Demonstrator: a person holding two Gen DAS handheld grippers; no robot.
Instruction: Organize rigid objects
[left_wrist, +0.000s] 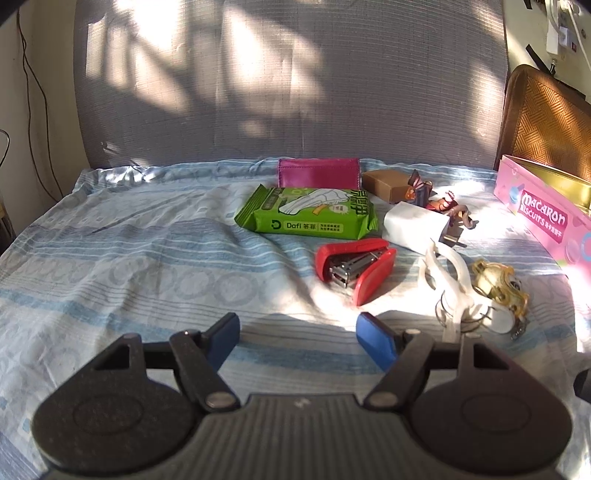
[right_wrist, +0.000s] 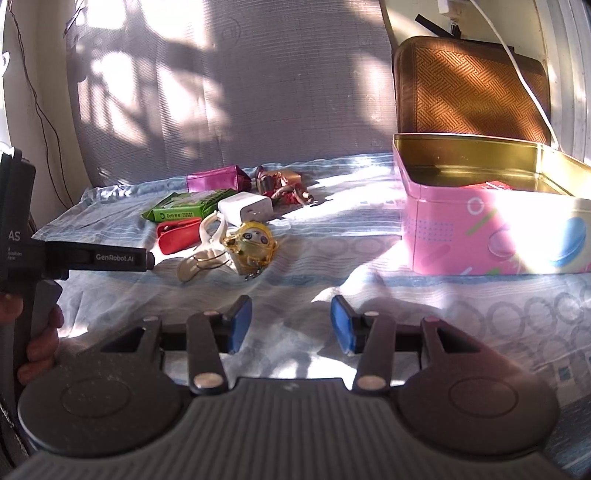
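Blue rubbery pads tip both tools, and both stand apart with nothing between them: the left tool gapes wider over the striped sheet, the right tool narrower. The bed's cotton sheet is soft and rumpled, so anything pressed on it may sink or skid rather than sit firm for a pinch.

Nearest the left tool lies the red stapler, glossy plastic over a bright metal core, splayed open; I judge that a grip on one half could let it swing or snap shut. Beside it the white plastic clip tangles with wire rings and a yellow round-faced keychain, so lifting one may drag the other. Behind sit a smooth white charger block, a crinkly green wipes pack, small figurines, a brown card box and a magenta wallet.

To the right, well apart, the pink tin stands open, gold-lined, a red thing already inside. Harsh sun glare may hide edges.
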